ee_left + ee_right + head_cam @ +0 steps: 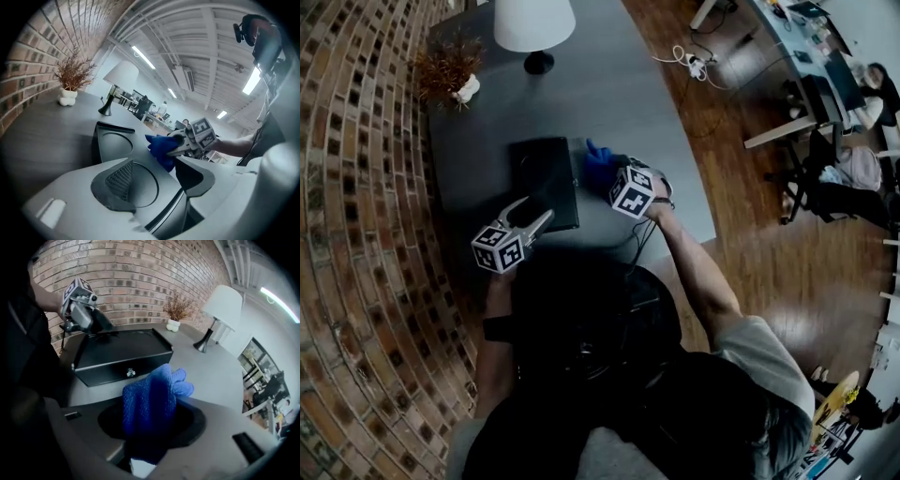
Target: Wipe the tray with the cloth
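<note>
1. Right gripper view shows your right gripper point(150, 427) clamped on the blue cloth point(154, 392). The fabric is bunched between the jaws and sticks out past them.
2. Your left gripper point(157, 168) has its jaws apart with nothing between them. In the head view it hovers by the near left corner of the tray. You cannot tell whether it touches the rim.
3. The black tray point(542, 173) lies flat on the table, a shallow rectangle with a raised rim. Your cloth is just beside its right edge, over the table and not on the tray.
4. The table point(619, 84) is dark grey and matte, with a curved outer edge on your right.
5. At its far end stand a lamp point(534, 23) with a white shade on a dark foot and a dried plant point(450, 67) in a small white pot. The plant is close to the wall.
6. A brick wall point(356, 234) runs along your left. A wooden floor point(750, 234) spreads out on your right, with a coiled white cable point(689, 64) lying on it.
7. Beyond the floor are office desks point(811, 47) and chairs. The left gripper view shows a ceiling with strip lights point(143, 56).
</note>
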A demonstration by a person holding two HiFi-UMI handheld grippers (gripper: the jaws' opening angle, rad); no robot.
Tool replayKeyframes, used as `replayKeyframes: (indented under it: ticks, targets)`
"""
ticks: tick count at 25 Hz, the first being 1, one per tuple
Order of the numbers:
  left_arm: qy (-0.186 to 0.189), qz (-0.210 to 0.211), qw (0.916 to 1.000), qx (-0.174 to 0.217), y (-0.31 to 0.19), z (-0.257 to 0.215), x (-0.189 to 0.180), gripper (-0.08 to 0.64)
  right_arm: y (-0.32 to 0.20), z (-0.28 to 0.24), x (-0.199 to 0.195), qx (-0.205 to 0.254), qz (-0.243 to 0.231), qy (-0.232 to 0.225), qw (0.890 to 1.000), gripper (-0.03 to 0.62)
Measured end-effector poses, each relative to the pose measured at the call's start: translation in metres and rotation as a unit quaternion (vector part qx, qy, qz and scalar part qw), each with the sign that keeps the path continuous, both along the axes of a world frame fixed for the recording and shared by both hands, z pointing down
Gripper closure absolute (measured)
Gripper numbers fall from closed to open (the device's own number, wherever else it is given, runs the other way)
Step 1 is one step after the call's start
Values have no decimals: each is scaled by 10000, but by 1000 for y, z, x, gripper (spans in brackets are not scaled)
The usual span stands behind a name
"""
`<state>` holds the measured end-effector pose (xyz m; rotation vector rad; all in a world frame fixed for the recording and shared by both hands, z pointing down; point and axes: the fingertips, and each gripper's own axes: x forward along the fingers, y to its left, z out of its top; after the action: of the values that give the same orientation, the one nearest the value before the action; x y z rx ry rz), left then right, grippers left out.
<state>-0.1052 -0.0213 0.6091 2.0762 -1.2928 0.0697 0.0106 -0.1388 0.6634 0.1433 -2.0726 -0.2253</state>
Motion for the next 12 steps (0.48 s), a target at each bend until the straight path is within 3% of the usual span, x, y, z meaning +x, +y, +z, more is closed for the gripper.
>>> replayKeyframes:
  ticks: [4,9,12]
  targets:
    - [101,-92,9999,-68,-2,1,-5,284,-35,2,-38,279,-123,78,9995,420]
    - [31,-105,9998,-153,-1,-1,0,284,-58,20,-80,250,-176,188,9994,420]
    - [-54,-67,9997,-209,-1,1,3,284,-37,31,-89,305,-785,424,9955,420]
